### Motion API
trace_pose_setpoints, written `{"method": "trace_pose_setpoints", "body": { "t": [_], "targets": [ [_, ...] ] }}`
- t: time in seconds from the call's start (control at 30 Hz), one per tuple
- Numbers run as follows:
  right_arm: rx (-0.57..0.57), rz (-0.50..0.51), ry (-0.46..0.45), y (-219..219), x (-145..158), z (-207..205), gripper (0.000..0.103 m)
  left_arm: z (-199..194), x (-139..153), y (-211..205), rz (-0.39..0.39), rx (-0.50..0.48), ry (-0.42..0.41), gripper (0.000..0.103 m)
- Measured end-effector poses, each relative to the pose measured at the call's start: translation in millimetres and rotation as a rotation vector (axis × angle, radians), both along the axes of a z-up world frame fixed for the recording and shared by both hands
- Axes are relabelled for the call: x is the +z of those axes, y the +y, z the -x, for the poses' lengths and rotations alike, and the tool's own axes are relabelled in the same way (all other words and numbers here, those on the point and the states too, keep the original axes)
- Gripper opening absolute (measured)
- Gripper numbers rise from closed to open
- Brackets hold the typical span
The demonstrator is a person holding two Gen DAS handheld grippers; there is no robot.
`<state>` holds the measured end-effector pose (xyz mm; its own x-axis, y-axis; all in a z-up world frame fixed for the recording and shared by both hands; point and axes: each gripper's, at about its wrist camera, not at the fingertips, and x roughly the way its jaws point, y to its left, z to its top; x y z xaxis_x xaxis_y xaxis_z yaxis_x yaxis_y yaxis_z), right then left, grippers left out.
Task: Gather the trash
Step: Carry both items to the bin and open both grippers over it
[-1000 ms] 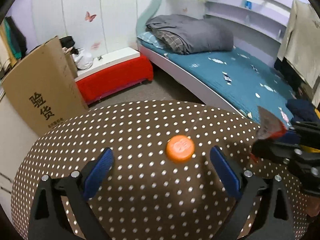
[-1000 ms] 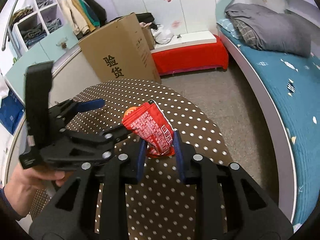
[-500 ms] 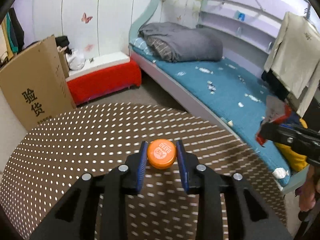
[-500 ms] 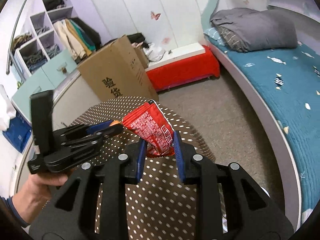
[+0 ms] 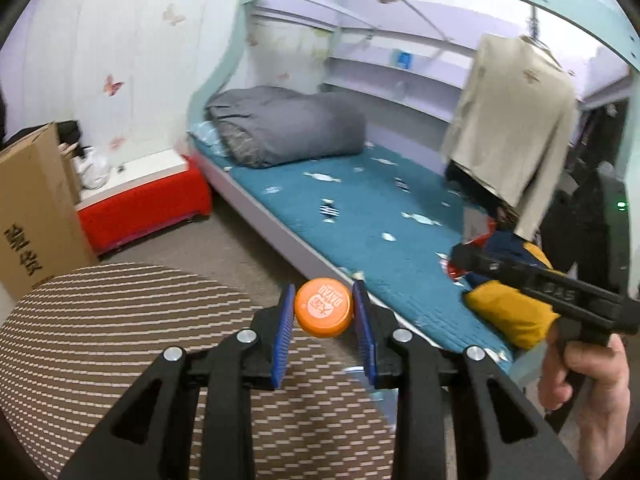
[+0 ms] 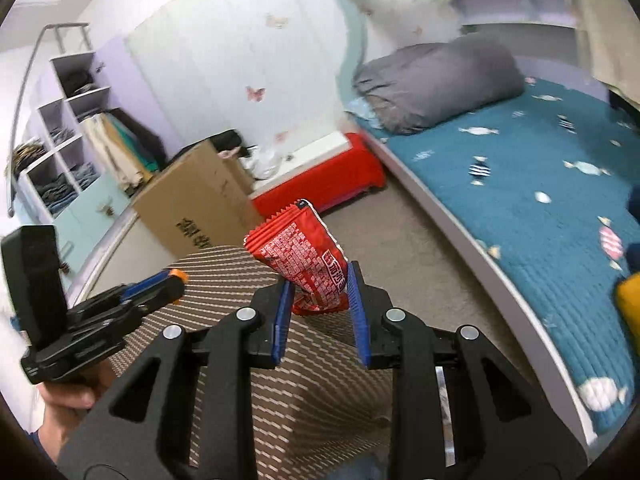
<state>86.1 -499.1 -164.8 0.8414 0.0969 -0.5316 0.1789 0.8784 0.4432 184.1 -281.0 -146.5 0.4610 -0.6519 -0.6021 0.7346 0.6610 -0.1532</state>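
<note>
Both grippers loaded, lifted off the table, no bin in view.

Left gripper (image 5: 324,314) clamped on orange bottle cap (image 5: 324,307), centre frame, face toward camera. Right gripper (image 6: 318,300) pinches red snack wrapper (image 6: 298,258) at its lower end, long axis leaning to upper left. Dotted table (image 5: 120,340) lies below at lower left.

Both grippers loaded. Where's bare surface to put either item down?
The brown dotted round tabletop shows bare beside the left gripper, shut on the orange bottle cap. The teal bedspread is open mid-bed; the grey folded duvet crowds its head, the yellow bundle its foot. The right gripper holds the red snack wrapper.
</note>
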Motion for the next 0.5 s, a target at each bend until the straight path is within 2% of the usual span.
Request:
{"method": "trace_pose_setpoints", "body": {
  "t": [0.3, 0.5],
  "targets": [
    [-0.133, -0.081, 0.134, -56.7, -63.2, 38.2, 0.026, 48.3, -35.0, -70.8, -0.074, -0.122, 0.068, 0.028],
    [-0.168, -0.142, 0.226, -75.7, -111.7, 38.5, 0.026, 47.5, -68.2, -108.5, -0.165, -0.162, 0.116, 0.028]
  ]
}}
